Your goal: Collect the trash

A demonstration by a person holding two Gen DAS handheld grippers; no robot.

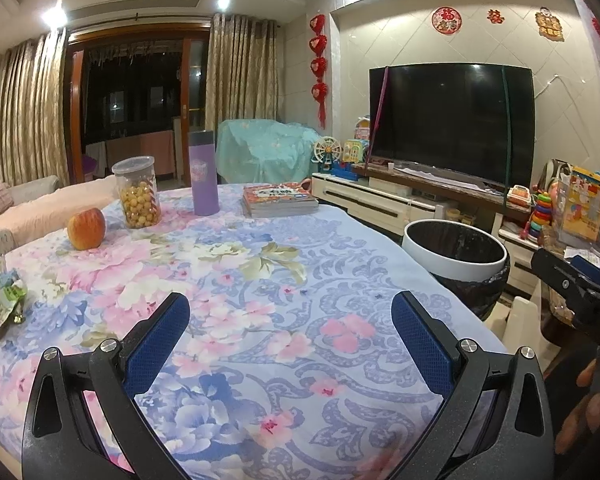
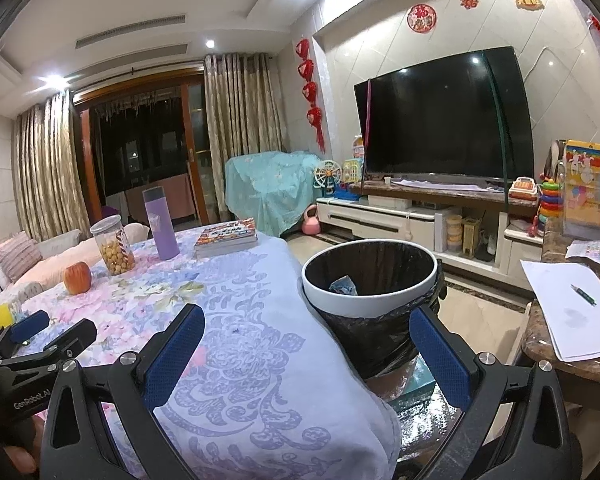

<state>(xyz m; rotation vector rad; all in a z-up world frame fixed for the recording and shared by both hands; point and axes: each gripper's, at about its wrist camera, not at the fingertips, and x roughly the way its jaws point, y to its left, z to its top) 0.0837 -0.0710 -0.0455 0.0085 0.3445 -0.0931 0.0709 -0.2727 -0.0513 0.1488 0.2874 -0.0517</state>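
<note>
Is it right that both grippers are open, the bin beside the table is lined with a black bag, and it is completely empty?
Not quite. The bin is not empty: the right wrist view shows a crumpled bluish scrap inside. The left gripper and right gripper are open, and the liner is black.

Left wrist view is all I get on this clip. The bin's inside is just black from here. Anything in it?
Observer: Yes. The right wrist view looks down into the bin and shows a crumpled bluish scrap on the black liner.
Operator: Is the right gripper holding anything? I only catch its edge.
Observer: No. The right gripper is open and empty, with the bin between its fingers in the picture.
Operator: What's right of the bin, past my frame?
Observer: A marble-topped side table carrying white paper with a pen on it.
</note>
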